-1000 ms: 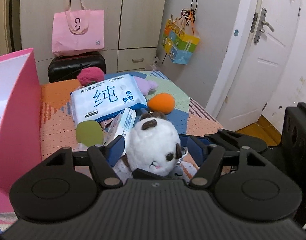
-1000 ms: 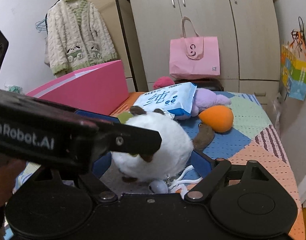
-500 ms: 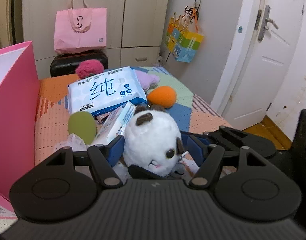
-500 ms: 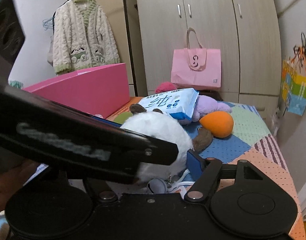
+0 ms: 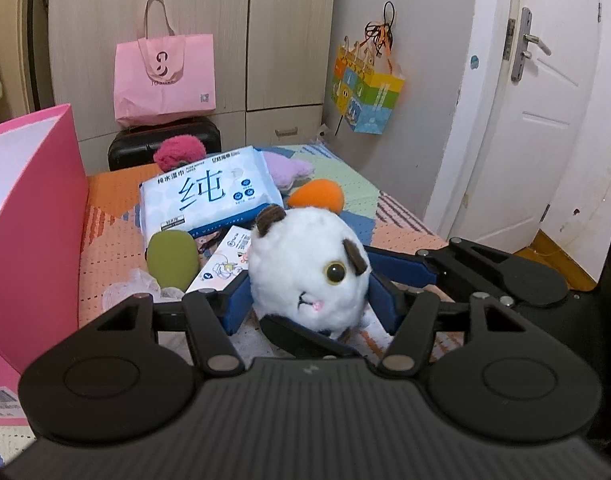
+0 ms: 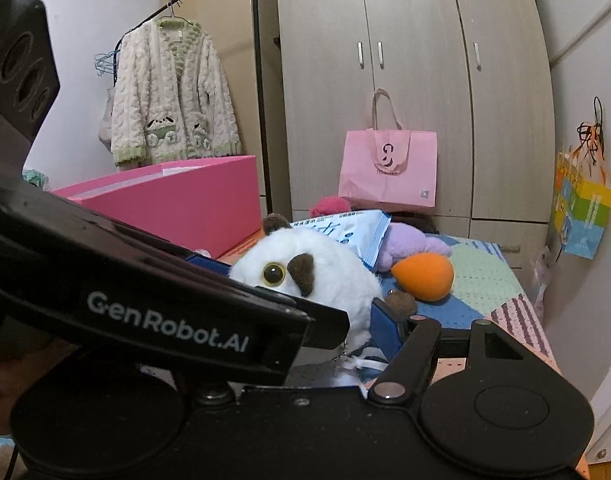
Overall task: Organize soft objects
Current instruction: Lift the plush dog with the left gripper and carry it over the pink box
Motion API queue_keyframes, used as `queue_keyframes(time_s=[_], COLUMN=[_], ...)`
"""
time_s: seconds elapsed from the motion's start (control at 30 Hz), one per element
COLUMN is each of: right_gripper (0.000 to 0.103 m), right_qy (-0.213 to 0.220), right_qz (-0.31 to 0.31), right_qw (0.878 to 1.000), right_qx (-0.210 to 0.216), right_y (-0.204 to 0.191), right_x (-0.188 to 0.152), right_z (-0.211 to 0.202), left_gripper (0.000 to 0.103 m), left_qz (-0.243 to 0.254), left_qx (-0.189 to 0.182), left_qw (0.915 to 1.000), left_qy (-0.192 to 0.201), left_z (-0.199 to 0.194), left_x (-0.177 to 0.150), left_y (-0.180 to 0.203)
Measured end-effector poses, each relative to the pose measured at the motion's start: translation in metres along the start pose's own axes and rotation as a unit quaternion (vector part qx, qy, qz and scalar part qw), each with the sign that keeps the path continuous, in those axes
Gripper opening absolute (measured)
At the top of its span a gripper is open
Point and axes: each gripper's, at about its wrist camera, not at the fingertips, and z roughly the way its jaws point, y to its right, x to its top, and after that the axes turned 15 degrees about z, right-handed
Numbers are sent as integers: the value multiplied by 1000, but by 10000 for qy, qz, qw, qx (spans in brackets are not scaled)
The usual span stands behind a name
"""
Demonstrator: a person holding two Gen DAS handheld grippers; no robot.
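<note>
- White plush toy (image 5: 309,268) w/ brown ears sits between the blue pads of the left gripper (image 5: 305,300); both pads press its sides, so the jaws are closed on it, partway in.
- Seen from the right wrist cam, same plush (image 6: 317,280) is up off the patchwork cloth (image 6: 481,276), one yellow eye facing the lens.
- Right gripper (image 6: 345,320): its right blue pad touches the plush's flank; the left finger is hidden behind the left gripper's black body (the "GenRobot.AI" lettering runs across it), so can't tell how wide it stands or whether it truly grips.
- In the left cam the right gripper's black arm reaches in from the right, blue pad beside the plush.
- Behind the plush on the cloth: blue-white wipes pack (image 5: 209,196), leaning up over a small printed box (image 5: 225,260).
- Green oval sponge (image 5: 171,258) just left of that box; crumpled clear wrap (image 5: 129,288) near it.
- Orange egg-shaped sponge (image 5: 315,198) behind the plush, right of the wipes pack.
- Purple plush (image 5: 285,168) and magenta fuzzy ball (image 5: 179,152) at the far edge, behind the pack.
- Pink box (image 5: 29,216) stands open at left, tall wall next to the cloth.
- Bkgd: pink tote bag (image 5: 163,76) on a black case, colourful paper bag (image 5: 365,88) hanging on the wall, cream cardigan (image 6: 171,96) on a rack.
</note>
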Motion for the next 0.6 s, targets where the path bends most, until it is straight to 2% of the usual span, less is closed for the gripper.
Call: queue_keyframes(time_s=[0.37, 0.6], right_gripper=[75, 75], right_qy=[140, -106], right_qz=[-24, 54], right_qw=[9999, 9999], right_qx=[-34, -124], right_y=[-12, -21], right_x=[6, 17], right_z=[-22, -40], left_gripper=[61, 61], left_qz=[36, -167], left_qx=[44, -76], left_qw=[9999, 9998], left_qy=[121, 39], left_z=[-26, -44], left_x=[8, 11], left_y=[11, 14])
